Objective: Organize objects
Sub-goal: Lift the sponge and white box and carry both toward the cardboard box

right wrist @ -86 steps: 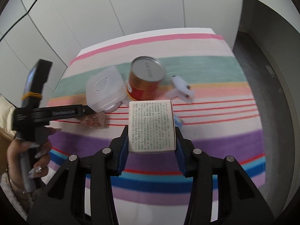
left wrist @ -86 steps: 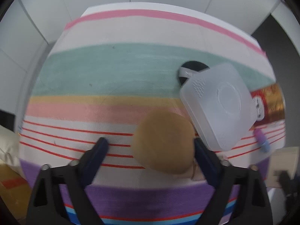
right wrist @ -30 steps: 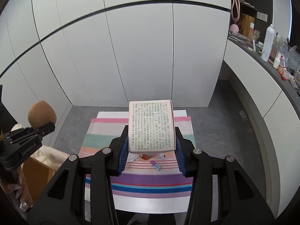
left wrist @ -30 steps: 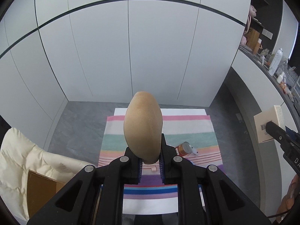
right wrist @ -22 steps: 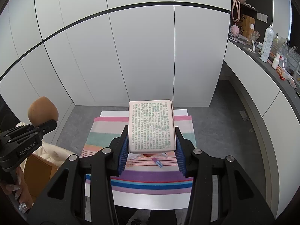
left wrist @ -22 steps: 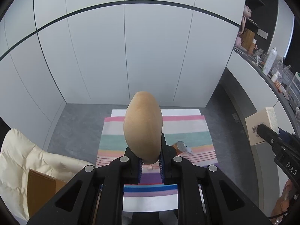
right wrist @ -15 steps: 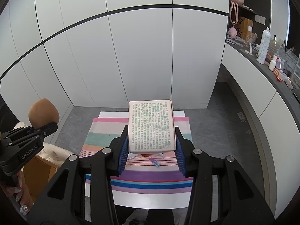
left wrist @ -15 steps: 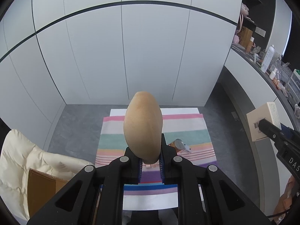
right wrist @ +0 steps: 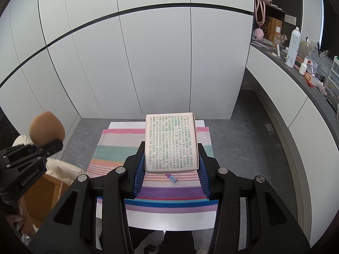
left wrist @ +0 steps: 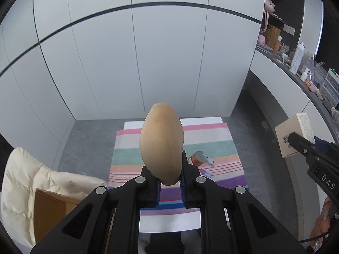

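Note:
My left gripper (left wrist: 167,169) is shut on a tan egg-shaped sponge (left wrist: 162,141), held upright high above the striped cloth (left wrist: 211,146). In the right wrist view the same sponge (right wrist: 46,127) and left gripper (right wrist: 50,146) show at the left edge. My right gripper (right wrist: 170,158) is shut on a pale printed box (right wrist: 171,135), also far above the table. That box (left wrist: 285,131) appears at the right of the left wrist view. A red can (left wrist: 198,158), a small white item (left wrist: 209,160) and a purple-blue tube (right wrist: 171,177) lie on the cloth.
A cream padded cushion (left wrist: 25,180) and an open cardboard box (left wrist: 50,207) sit left of the table. White cupboard doors stand behind it. A dark counter (left wrist: 296,57) with bottles and clutter curves along the right. Grey floor surrounds the table.
The left gripper, earlier open around the sponge on the cloth, is now shut on it and raised high. Both grippers drifted sideways over the last second; the right kept its box throughout.

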Available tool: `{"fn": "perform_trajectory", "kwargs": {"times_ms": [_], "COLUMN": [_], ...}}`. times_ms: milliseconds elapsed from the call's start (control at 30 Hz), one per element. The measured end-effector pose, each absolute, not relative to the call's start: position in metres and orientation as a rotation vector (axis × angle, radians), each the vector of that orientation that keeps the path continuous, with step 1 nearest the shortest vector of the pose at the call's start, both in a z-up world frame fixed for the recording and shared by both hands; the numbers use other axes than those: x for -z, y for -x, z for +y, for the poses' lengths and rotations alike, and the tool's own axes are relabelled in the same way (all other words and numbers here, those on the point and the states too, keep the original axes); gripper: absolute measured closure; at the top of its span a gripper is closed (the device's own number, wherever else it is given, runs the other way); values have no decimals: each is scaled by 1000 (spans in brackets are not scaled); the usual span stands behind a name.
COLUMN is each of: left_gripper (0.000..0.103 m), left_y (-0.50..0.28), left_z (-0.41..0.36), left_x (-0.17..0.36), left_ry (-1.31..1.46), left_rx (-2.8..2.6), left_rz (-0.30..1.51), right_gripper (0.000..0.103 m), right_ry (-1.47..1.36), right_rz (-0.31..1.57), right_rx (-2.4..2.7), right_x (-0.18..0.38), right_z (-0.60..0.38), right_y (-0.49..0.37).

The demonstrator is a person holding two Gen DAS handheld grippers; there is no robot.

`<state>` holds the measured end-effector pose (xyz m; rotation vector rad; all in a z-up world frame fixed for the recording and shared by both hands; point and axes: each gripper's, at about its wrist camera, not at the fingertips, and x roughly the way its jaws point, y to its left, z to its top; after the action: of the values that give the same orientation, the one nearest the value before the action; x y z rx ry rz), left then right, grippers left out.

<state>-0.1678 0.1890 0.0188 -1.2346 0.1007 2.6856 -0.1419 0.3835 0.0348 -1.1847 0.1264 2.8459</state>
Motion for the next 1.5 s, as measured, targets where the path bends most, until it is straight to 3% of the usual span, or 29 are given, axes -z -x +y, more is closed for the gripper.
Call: {"fn": "perform_trajectory", "kwargs": {"times_ms": [833,1033,1500], "left_gripper": [88,88,88], "left_y": [43,23,-20], "left_z": [187,186,155], "left_x": [-20,-8,30], "left_ry": [1137,1152,1231], "left_rx": [-2672,-2669,-2623], "left_rz": [81,81,16], "right_gripper": [58,58,58], "right_ry": [1244,1300,1304], "right_rz": [164,241,227], "right_rx": [-2877,-2893,-2873], "right_x": [-3,15,29], "right_z": [389,392,385], "right_y": [14,-16,-74]}}
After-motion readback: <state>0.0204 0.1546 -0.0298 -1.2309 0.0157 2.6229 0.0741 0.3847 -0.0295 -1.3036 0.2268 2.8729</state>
